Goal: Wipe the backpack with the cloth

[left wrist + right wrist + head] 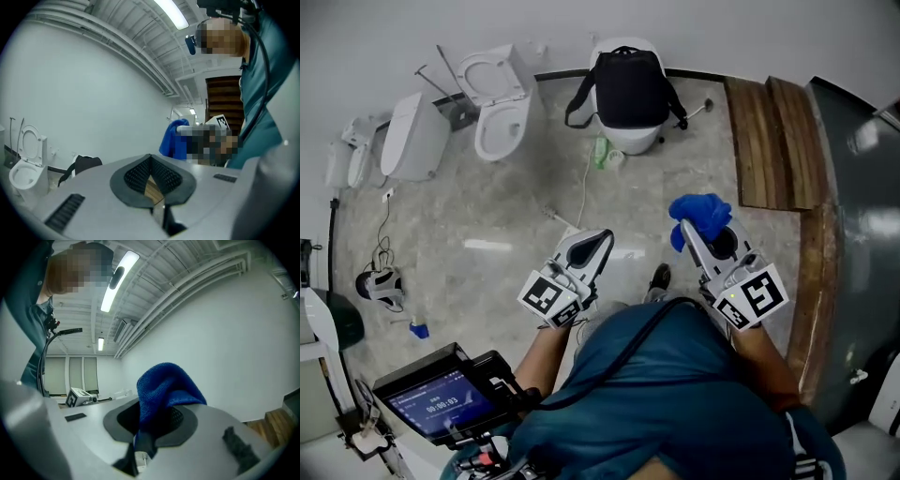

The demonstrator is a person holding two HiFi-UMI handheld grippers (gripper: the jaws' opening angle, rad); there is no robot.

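A black backpack point(628, 89) sits upright on a white toilet-like seat point(630, 141) against the far wall, well ahead of both grippers. In the left gripper view the backpack point(85, 164) shows low at the left. My right gripper point(688, 231) is shut on a blue cloth point(700, 216), held up in the air. The cloth point(164, 387) bunches out above the jaws of the right gripper point(154, 416). My left gripper point(604, 238) hovers to the left of it, shut and holding nothing. The left gripper point(150, 161) has its pads meeting at the tips, with the cloth point(172, 140) beyond.
An open white toilet point(497, 108) and a cistern point(412, 136) stand at the far left. A green bottle point(600, 152) and a cable lie beside the backpack's seat. Wooden steps point(773, 141) rise at the right. A screen device point(436, 398) sits near my left side.
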